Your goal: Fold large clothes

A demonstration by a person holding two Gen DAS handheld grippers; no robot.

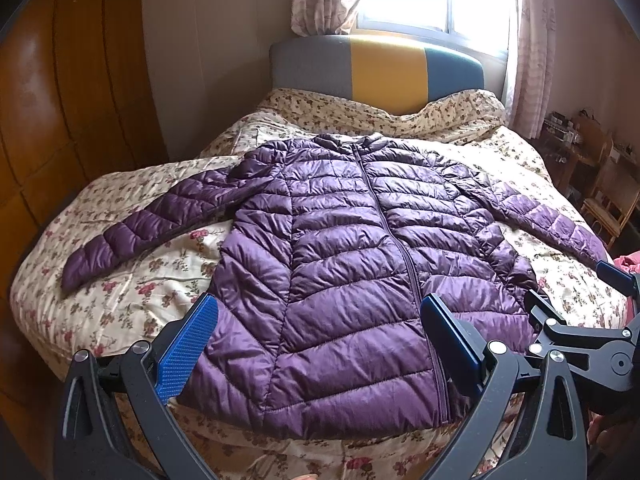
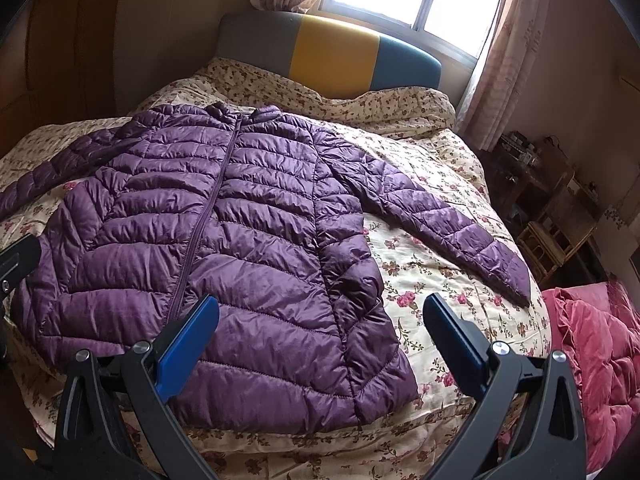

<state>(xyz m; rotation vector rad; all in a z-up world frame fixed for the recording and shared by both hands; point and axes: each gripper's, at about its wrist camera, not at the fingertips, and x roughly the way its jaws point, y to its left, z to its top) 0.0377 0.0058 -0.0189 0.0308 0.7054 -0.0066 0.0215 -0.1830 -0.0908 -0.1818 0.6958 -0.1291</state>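
A purple quilted puffer jacket (image 1: 340, 248) (image 2: 224, 232) lies flat and zipped, front up, on the floral quilt of a bed (image 1: 132, 280). Its collar points to the headboard and both sleeves are spread outward. My left gripper (image 1: 320, 320) hovers open above the jacket's lower left half, its blue pads wide apart and holding nothing. Above the jacket's lower right hem and the quilt beside it, my right gripper (image 2: 320, 320) is open and empty. The right gripper also shows at the right edge of the left wrist view (image 1: 580, 304).
A grey, yellow and blue headboard (image 1: 380, 72) stands under a bright window with curtains. A wooden wardrobe (image 1: 60, 120) fills the left side. Wooden chairs and cluttered furniture (image 2: 552, 216) stand right of the bed, with a pink-red quilt (image 2: 592, 352) near them.
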